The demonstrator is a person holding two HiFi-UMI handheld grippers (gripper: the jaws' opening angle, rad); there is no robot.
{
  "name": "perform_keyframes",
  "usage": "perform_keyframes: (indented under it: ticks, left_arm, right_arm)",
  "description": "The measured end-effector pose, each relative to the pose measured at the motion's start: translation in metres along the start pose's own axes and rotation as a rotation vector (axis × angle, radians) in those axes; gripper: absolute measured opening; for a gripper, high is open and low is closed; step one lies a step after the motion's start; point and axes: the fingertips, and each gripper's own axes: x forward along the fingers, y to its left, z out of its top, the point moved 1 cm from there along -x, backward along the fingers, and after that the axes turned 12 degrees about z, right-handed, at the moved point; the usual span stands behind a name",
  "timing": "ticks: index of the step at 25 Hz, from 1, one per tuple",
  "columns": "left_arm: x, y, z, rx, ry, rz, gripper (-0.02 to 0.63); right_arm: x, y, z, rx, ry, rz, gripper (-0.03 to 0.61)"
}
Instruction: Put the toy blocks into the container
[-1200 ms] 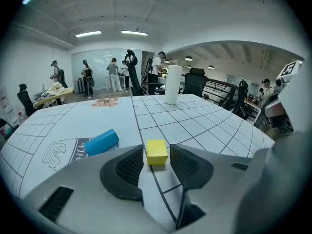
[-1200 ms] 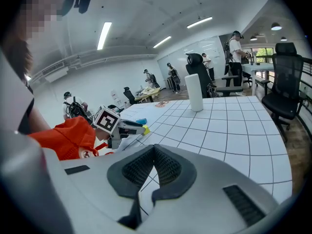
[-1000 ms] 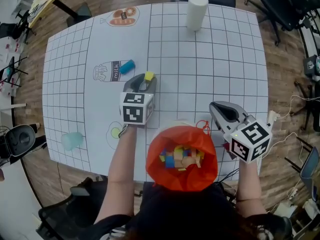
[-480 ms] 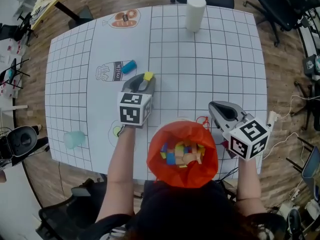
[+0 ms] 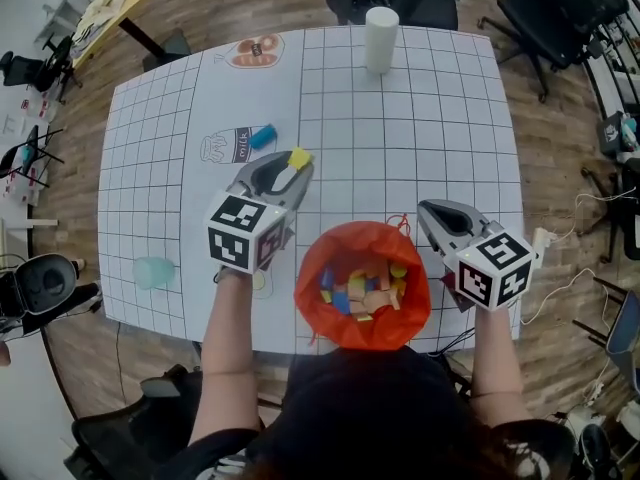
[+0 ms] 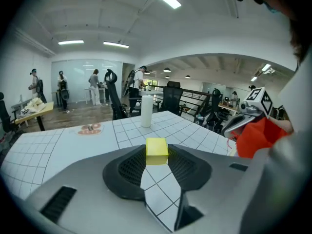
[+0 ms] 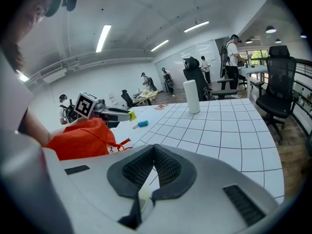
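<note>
My left gripper (image 5: pixel 292 164) is shut on a small yellow block (image 5: pixel 299 157), which it holds above the grid-marked table (image 5: pixel 430 118). In the left gripper view the yellow block (image 6: pixel 157 151) sits pinched between the tips, with the table showing beneath it. A blue block (image 5: pixel 263 135) lies on the milk picture, beyond the left gripper. The orange bag (image 5: pixel 330 258) stands open at the near edge with several coloured blocks inside. To the bag's right, my right gripper (image 5: pixel 428 211) is shut and empty, its tips meeting (image 7: pixel 153 151).
A white cylinder (image 5: pixel 381 38) stands at the table's far edge. A pale teal object (image 5: pixel 153 271) lies near the left front corner. Office chairs (image 5: pixel 550 13) ring the table. People stand far off in the room.
The left gripper has lifted the yellow block off the table and drawn back toward the near left. The right gripper has hardly moved.
</note>
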Motion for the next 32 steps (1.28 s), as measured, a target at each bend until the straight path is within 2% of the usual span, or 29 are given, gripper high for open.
perform_keyframes:
  ticks: [8,13,19,26,32]
  left_arm:
    - [-0.064,-0.034,0.041,0.134,-0.116,-0.040,0.153]
    - [-0.088,-0.064,0.062,0.220,-0.163,-0.134,0.153]
    - [-0.124,-0.115,0.040,0.333,-0.155,-0.278,0.155]
    - [-0.136,-0.145,0.014,0.491,-0.095,-0.379,0.155]
    - [-0.139,-0.154,0.004,0.525,-0.102,-0.419,0.159]
  right_arm:
    - [-0.020,0.020,0.002,-0.025,-0.030,-0.030,0.015]
    - [-0.025,0.022,0.013,-0.033,-0.042,-0.046,0.015]
    - [-0.039,0.046,0.002,-0.049,-0.062,-0.073,0.015]
    - [-0.048,0.056,-0.004,-0.048,-0.078,-0.096,0.015]
    - [-0.054,0.062,-0.008,-0.042,-0.087,-0.113,0.015]
